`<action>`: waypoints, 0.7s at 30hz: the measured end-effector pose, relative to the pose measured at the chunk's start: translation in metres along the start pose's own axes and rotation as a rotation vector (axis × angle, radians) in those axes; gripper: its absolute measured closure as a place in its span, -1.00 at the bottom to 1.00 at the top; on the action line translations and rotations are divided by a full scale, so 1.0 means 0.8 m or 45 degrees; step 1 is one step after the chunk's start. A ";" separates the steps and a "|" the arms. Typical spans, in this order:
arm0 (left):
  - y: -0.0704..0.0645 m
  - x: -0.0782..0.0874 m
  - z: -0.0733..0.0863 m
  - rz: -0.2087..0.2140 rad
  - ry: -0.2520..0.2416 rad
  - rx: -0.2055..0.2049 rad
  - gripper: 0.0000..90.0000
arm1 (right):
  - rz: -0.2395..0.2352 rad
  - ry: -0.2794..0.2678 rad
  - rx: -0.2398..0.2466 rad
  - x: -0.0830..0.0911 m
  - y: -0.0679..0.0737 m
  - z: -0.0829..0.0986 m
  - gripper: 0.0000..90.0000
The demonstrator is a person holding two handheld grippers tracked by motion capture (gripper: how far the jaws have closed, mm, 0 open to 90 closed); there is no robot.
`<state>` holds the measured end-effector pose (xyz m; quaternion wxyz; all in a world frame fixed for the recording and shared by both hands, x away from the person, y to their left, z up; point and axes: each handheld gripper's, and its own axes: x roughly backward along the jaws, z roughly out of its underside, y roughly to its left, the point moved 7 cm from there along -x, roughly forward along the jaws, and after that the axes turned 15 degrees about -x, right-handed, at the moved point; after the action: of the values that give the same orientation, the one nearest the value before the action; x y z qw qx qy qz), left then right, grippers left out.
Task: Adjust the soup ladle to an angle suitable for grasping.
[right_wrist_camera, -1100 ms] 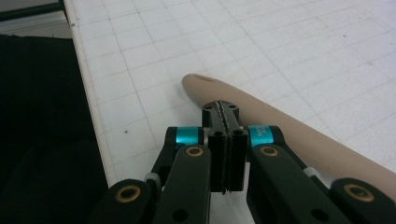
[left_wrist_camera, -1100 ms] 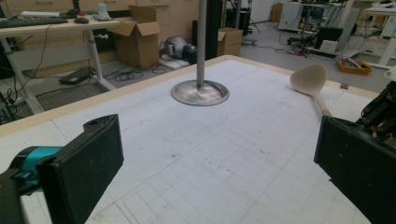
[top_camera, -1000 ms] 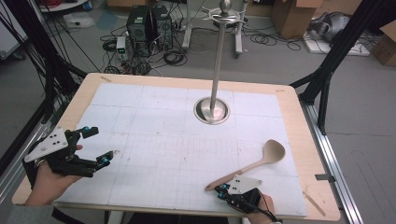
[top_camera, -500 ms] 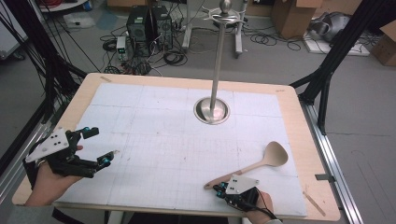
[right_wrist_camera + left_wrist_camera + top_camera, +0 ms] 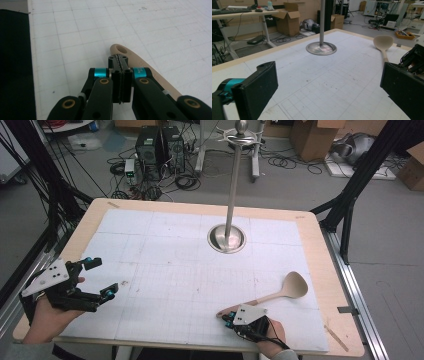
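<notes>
A pale wooden spoon (image 5: 280, 294) lies on the white gridded mat (image 5: 165, 265) at the front right, bowl pointing away. My right gripper (image 5: 229, 319) hovers over the handle's near end. In the right gripper view its jaws are pressed together, the right gripper (image 5: 118, 61) just above the spoon handle (image 5: 135, 58), whose holed tip pokes out beyond them. My left gripper (image 5: 102, 277) is held at the front left, open and empty. In the left gripper view, the left gripper (image 5: 329, 92) has wide-spread jaws that frame the spoon (image 5: 383, 42).
A tall metal pole on a round steel base (image 5: 226, 239) stands at the back middle of the mat; the base (image 5: 321, 48) is ahead of the left jaws. Wooden table edge (image 5: 340, 270) borders the mat. Boxes, cables and computers sit on the floor behind.
My right gripper has slid left and slightly forward along the spoon handle toward its end. The left gripper and the spoon have hardly moved.
</notes>
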<state>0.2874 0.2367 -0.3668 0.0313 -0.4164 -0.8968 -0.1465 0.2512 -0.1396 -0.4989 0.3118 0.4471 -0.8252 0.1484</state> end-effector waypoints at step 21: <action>0.006 0.023 0.006 -0.048 0.002 0.014 -0.96 | 0.065 -0.006 -0.026 -0.033 -0.024 -0.028 1.00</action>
<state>0.2797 0.2546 -0.3668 0.0317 -0.3991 -0.9052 -0.1424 0.2862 -0.1214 -0.4992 0.3103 0.4232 -0.8385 0.1469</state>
